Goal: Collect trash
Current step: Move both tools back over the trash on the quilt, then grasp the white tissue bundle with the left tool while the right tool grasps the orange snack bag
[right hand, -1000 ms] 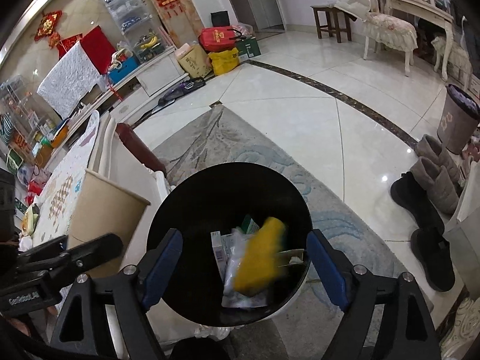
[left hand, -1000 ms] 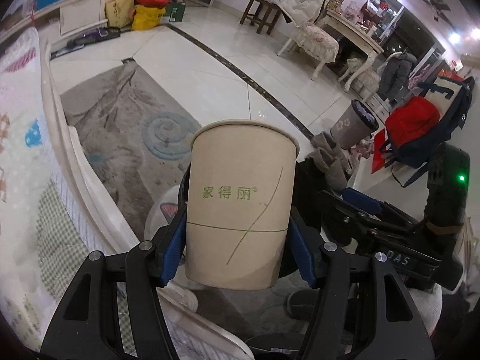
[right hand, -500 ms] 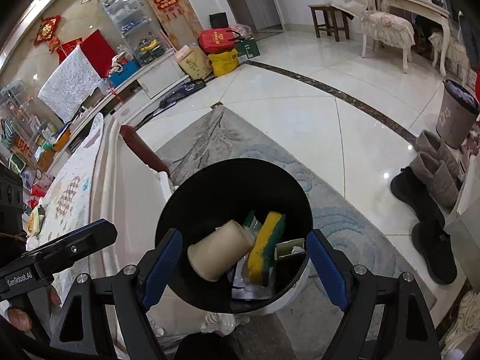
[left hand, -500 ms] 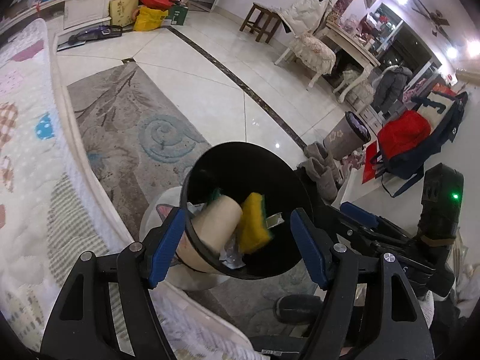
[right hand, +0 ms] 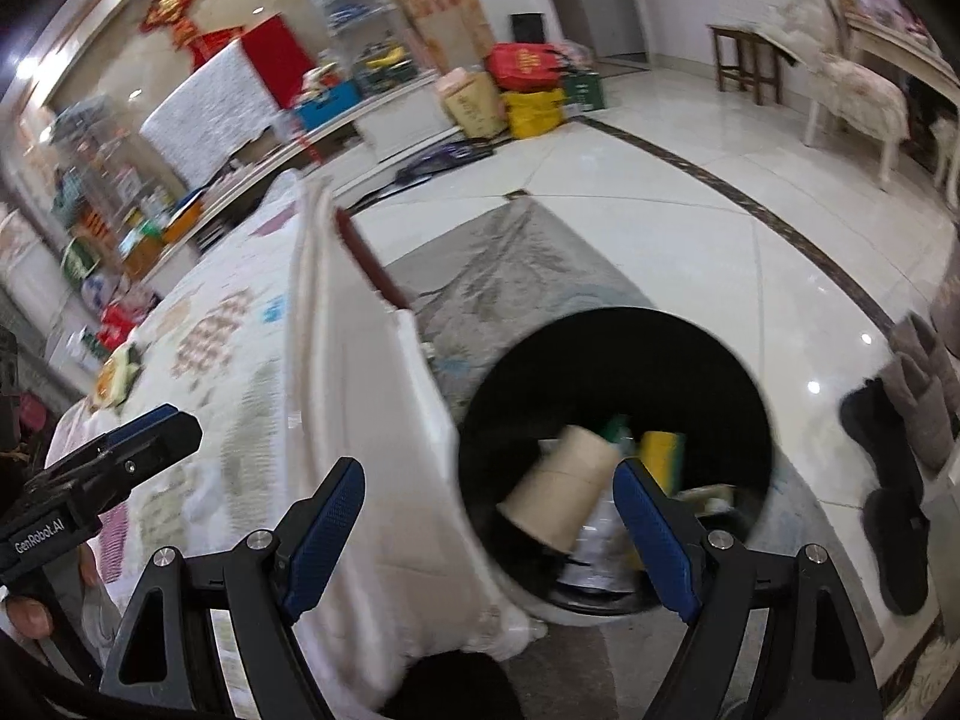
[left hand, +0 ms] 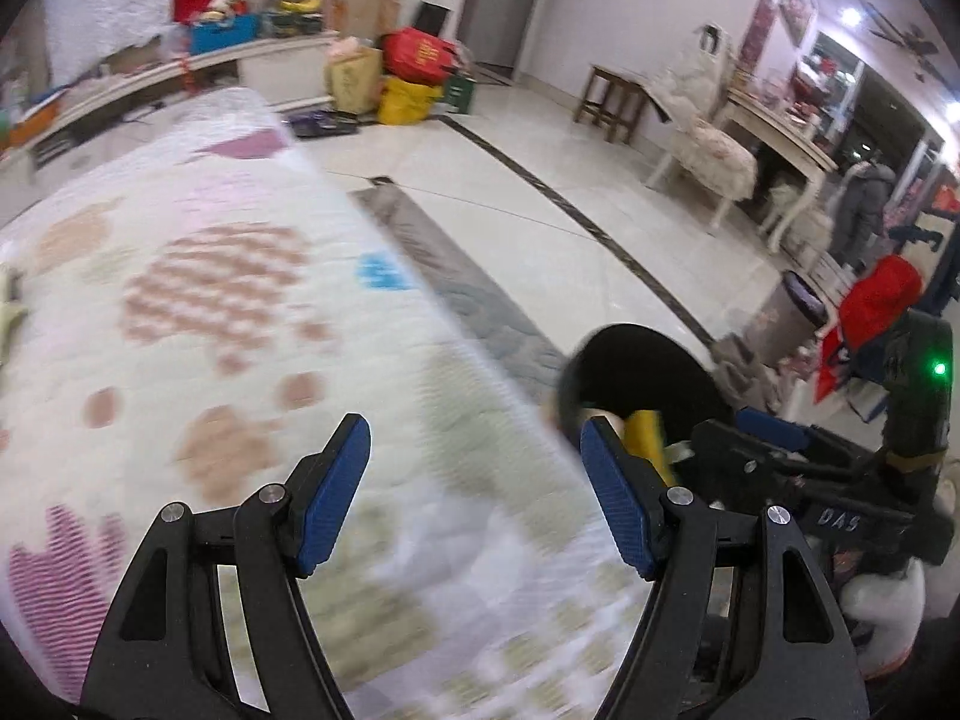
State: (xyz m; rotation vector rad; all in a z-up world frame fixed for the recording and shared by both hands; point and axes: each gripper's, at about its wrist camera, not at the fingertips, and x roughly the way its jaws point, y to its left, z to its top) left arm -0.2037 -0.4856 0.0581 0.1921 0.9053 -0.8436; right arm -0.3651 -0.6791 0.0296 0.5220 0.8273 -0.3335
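Observation:
A black trash bin (right hand: 600, 348) stands on the floor beside the table's edge. In it lie a tan paper cup (right hand: 558, 498) on its side, a yellow sponge (right hand: 663, 450) and some wrappers. My right gripper (right hand: 489, 471) hangs open and empty above the bin's left rim. My left gripper (left hand: 474, 426) is open and empty over the patterned quilted table cover (left hand: 240, 312). From there the bin (left hand: 648, 366) and sponge (left hand: 645, 438) lie to its right, next to the right gripper (left hand: 756, 438). A yellowish wrapper (right hand: 117, 375) lies far left on the table, beyond the left gripper (right hand: 150, 432).
A grey rug (right hand: 510, 264) lies under the bin. Dark and grey boots (right hand: 900, 438) stand right of it. A grey bin (left hand: 792, 312) and red bag (left hand: 876, 300) sit further right. A hand (right hand: 24, 612) holds the left gripper. Bags, a chair and a stool stand at the back.
The left gripper let go of the paper cup, which now lies in the bin. It then swung left over the table cover. The right gripper shifted left, so the bin sits further right.

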